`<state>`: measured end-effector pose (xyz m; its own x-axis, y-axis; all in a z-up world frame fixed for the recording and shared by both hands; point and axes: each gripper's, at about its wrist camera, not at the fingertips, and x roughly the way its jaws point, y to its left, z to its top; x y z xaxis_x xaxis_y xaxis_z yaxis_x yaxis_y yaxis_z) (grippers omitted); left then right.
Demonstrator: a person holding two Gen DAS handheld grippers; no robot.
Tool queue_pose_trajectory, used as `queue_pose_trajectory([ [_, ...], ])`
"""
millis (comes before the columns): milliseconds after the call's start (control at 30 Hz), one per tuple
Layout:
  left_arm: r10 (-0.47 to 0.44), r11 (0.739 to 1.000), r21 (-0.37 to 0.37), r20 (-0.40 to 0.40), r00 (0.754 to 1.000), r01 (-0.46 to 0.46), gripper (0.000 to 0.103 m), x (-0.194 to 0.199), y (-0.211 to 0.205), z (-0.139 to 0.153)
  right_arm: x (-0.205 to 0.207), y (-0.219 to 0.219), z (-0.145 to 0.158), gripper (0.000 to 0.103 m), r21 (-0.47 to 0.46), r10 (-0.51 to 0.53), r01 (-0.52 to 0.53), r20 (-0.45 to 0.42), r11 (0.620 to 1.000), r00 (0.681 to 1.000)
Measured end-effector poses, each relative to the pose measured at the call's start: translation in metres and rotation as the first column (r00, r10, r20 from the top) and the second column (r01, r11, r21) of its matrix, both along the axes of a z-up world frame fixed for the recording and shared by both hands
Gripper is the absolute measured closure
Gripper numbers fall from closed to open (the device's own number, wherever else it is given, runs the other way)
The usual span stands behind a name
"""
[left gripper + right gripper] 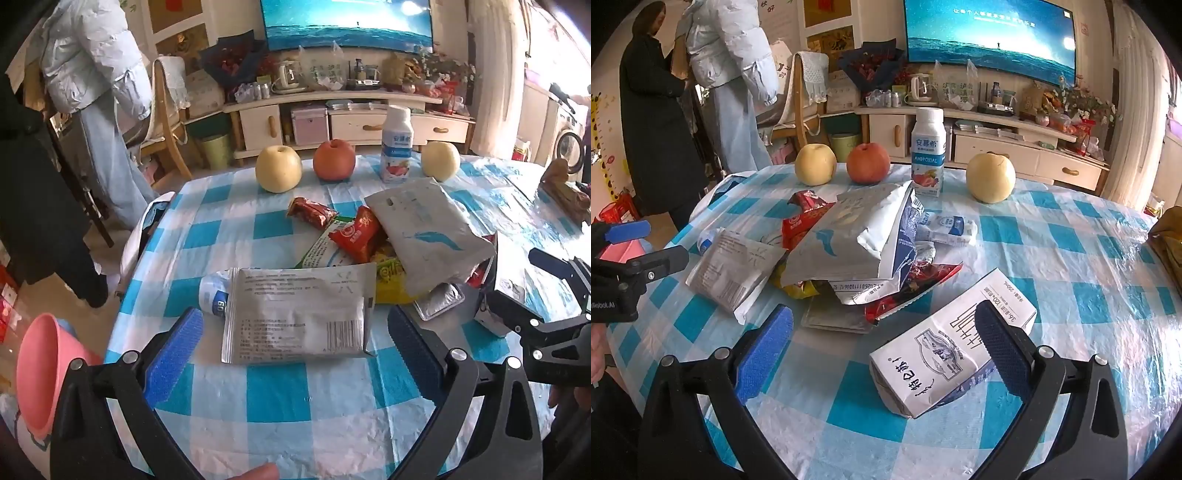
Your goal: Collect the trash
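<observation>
The left gripper (295,354) is hanging spread wide, pinching nothing, with a grey pouch (295,314) lying flat just beyond its tips. The right gripper (882,347) is likewise gaping and empty, its right pad overlapping a white carton (945,343) in view; contact cannot be told.

The pouch is looking light, limp and slick, so it is probably best pinched at a free edge. The carton, lying on its side nearest the right gripper, seems stiffer; squeezing across its narrow faces should hold.

Behind the pouch, the wrapper heap (857,251) is sitting on the checked tablecloth (1071,258).

A pink bin (40,373) is showing left of the pouch, off the table edge; its contents are hidden.
</observation>
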<state>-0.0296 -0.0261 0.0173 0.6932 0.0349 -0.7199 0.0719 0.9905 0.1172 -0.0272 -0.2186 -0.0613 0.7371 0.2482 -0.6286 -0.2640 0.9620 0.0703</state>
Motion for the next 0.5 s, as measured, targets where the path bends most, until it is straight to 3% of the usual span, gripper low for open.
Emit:
queue_pose_trajectory([
  [500,0.016,0.999,-0.037,-0.010,1.000,-0.016,0.004,-0.0008,0.0011,-0.0009,0.0003,0.0006,-0.0001,0.004,-0.001,0.001,-0.001,-0.001,1.000,1.000],
])
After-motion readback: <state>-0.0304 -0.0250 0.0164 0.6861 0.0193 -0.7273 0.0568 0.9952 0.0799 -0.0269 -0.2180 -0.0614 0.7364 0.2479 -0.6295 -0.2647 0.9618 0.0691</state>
